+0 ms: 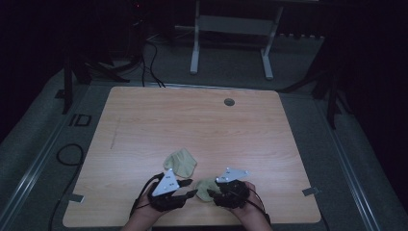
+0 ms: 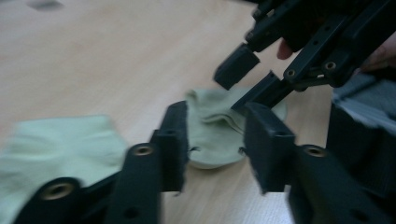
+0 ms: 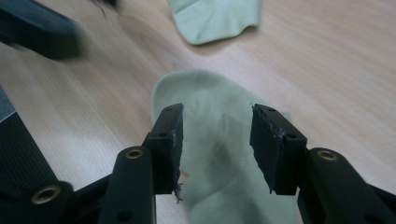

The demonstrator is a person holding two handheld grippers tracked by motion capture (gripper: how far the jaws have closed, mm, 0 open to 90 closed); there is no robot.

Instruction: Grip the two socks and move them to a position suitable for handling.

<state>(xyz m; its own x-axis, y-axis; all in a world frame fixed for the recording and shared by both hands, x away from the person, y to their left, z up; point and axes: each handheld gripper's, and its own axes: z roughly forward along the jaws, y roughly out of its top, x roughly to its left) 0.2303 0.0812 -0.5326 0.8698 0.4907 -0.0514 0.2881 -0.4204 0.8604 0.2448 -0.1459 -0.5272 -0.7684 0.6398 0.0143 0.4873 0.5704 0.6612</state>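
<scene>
Right claw spread, jaws either side of the near sock, which lies flat on the table directly under and ahead of it. Left claw also spread, nothing pinched; same sock just past its tips. Second sock farther out, well apart. Best move, by my reading: lower the right claw, close on one layer at the edge, left claw taking the opposite edge. Keep the two claws from colliding; they sit close.
</scene>
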